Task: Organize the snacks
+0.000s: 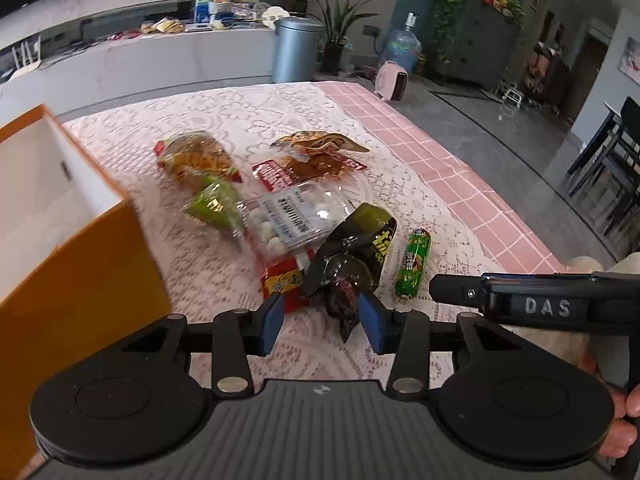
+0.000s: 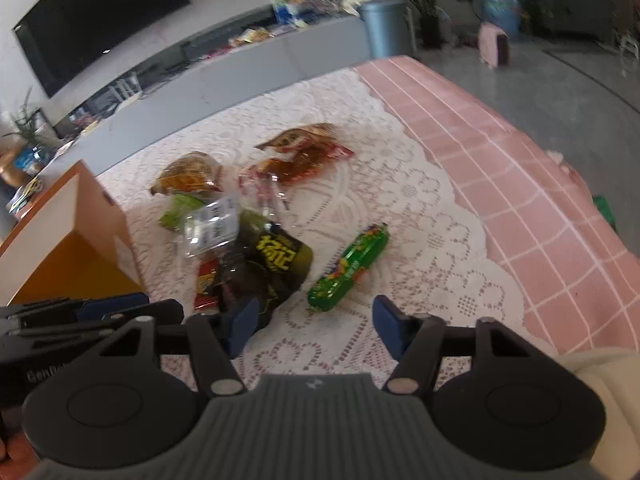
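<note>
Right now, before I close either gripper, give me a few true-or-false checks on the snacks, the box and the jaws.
1. The left gripper has its jaws apart around the black packet. True.
2. The green sausage stick already lies inside the orange box. False: it lies on the lace cloth, right of the pile.
3. The right gripper is clamped on the green sausage stick. False: its jaws are open and hold nothing.
4. The orange box sits left of the snack pile. True.
5. The clear pack of white balls lies among the piled snacks. True.
</note>
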A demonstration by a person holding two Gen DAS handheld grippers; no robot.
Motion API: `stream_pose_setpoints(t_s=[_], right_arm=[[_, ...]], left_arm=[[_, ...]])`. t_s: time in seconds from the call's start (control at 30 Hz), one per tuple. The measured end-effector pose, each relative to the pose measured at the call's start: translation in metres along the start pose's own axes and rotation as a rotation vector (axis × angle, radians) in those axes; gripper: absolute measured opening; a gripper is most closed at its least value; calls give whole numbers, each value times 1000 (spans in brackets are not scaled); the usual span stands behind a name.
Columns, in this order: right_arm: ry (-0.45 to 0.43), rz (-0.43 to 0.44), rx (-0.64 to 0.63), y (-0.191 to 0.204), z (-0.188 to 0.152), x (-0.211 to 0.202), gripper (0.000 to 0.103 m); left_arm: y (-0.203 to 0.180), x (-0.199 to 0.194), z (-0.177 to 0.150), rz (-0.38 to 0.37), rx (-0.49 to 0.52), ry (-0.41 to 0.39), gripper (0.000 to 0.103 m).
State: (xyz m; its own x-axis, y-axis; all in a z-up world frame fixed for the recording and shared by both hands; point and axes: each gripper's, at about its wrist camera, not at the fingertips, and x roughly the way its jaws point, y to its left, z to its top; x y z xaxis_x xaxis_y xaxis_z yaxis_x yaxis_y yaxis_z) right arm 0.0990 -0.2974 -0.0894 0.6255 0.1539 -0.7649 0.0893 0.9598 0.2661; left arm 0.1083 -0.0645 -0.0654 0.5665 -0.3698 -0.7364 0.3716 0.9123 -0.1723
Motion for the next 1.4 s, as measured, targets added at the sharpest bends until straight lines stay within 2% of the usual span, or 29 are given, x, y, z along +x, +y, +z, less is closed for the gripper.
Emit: stream_pose_setpoints(t_s=[0.07, 0.2, 0.43, 0.6, 0.8, 0.83, 0.97, 1.17, 1.4], right_arm=[[12, -18, 50, -5, 5, 6, 53], [2, -37, 124, -13, 12, 16, 52], [-5, -75, 143, -13, 20, 35, 47], [23, -80, 142, -14, 23, 51, 47], [49, -96, 139, -13, 25, 65, 36], [53, -93, 137, -12, 24, 66, 31], [61, -94, 125, -10, 24, 70, 31], [48, -131, 53, 2, 21, 72, 29], [23, -95, 105, -6, 21, 63, 26]], left_arm=[[-3, 8, 3, -12, 11, 4, 55], [-7, 27, 3, -20, 14, 22, 62], [-9, 49, 2, 4, -13, 14, 73], [-7, 61, -1, 0, -28, 20, 74], [-22, 62, -5, 36, 70, -20, 75], [-24, 63, -6, 42, 86, -25, 75], [-33, 64, -10, 67, 140, -32, 73], [-41, 67, -4, 73, 106, -39, 64], [-37, 52, -6, 82, 96, -60, 56]])
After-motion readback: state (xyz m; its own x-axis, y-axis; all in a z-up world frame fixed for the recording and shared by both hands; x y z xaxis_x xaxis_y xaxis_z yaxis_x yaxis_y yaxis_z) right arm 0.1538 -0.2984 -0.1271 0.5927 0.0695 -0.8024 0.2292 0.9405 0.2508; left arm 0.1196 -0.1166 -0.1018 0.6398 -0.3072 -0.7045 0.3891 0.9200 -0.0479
